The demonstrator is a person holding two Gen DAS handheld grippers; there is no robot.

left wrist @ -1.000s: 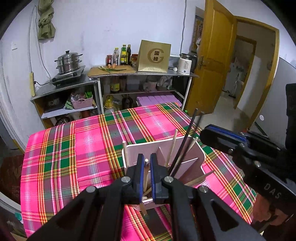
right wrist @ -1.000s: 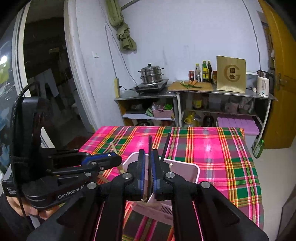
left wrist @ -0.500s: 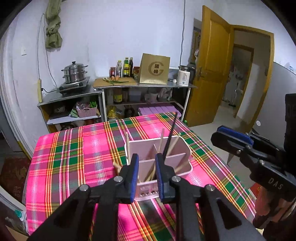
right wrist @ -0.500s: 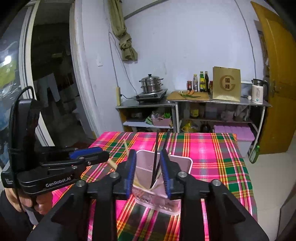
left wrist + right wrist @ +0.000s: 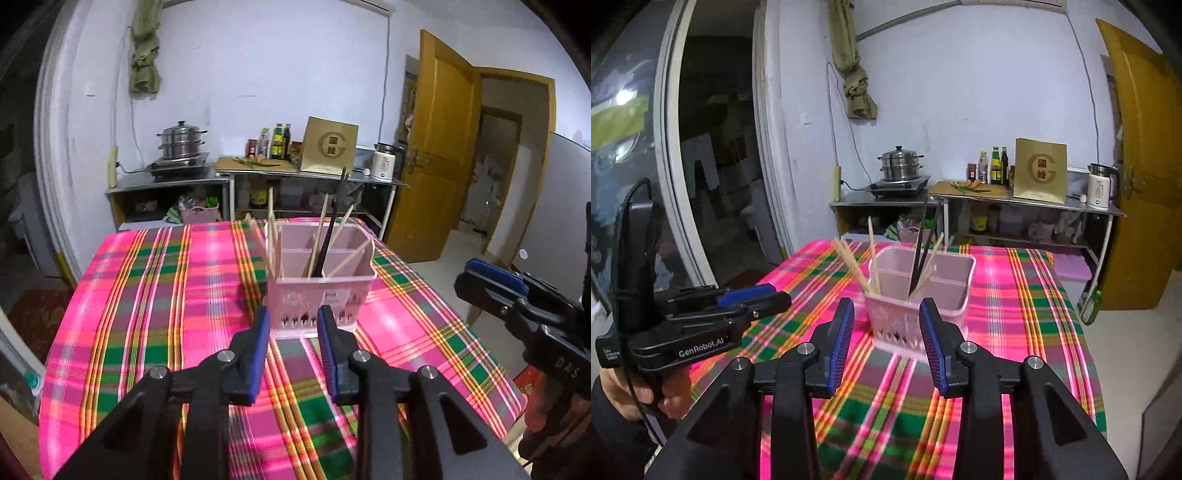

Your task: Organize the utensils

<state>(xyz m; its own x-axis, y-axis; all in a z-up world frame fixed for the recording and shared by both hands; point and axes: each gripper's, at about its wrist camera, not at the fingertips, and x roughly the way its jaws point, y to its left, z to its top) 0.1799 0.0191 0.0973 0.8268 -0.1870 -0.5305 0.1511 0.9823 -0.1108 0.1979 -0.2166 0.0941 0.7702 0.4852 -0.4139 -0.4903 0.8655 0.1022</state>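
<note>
Both grippers, left (image 5: 290,325) and right (image 5: 887,317), are held released ahead of the pink holder (image 5: 320,273), its chopsticks (image 5: 328,236) upright, slightly splayed, on plaid tablecloth (image 5: 166,295).

A table with a bright pink, green and yellow checked cloth (image 5: 166,295) (image 5: 1027,295) carries one thing: a pale pink plastic holder (image 5: 320,286) (image 5: 919,295). The holder stands upright on the cloth, near the far end of the table. Sticks poke up out of the holder.
</note>
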